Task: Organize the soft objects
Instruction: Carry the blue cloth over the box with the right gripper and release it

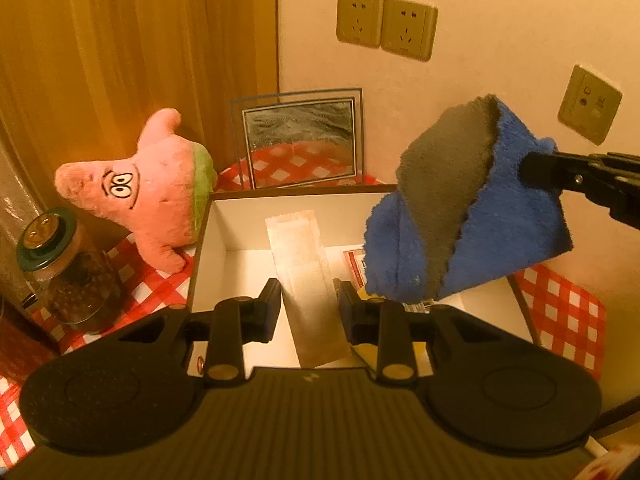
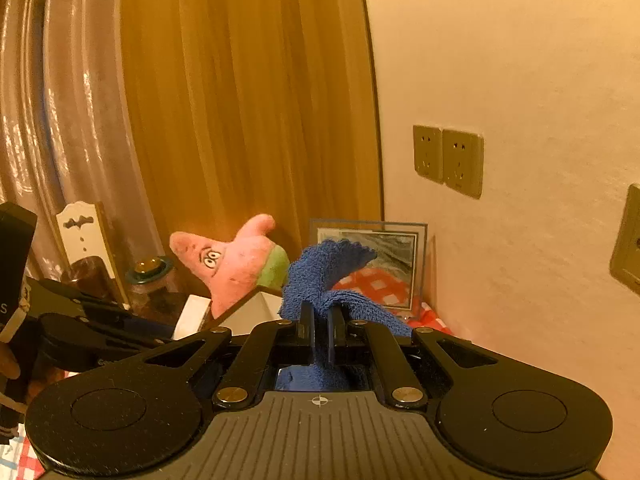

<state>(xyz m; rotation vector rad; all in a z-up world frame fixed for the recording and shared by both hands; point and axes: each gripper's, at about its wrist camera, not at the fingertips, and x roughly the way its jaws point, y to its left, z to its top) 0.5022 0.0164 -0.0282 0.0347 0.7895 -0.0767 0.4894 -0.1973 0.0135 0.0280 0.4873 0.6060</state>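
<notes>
I am pinching the fluffy blue and grey terry cloth [image 1: 460, 208] by one bunched edge in my right claw [image 2: 320, 320], dangling it limp and light over the open white cardboard box [image 1: 208, 248]; my left claw [image 1: 308, 308] is hovering part-open, empty

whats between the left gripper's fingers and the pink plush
Only the white box's corner and wall. The left gripper hangs open over the box; the plush sits just outside. Left wrist view.
</notes>
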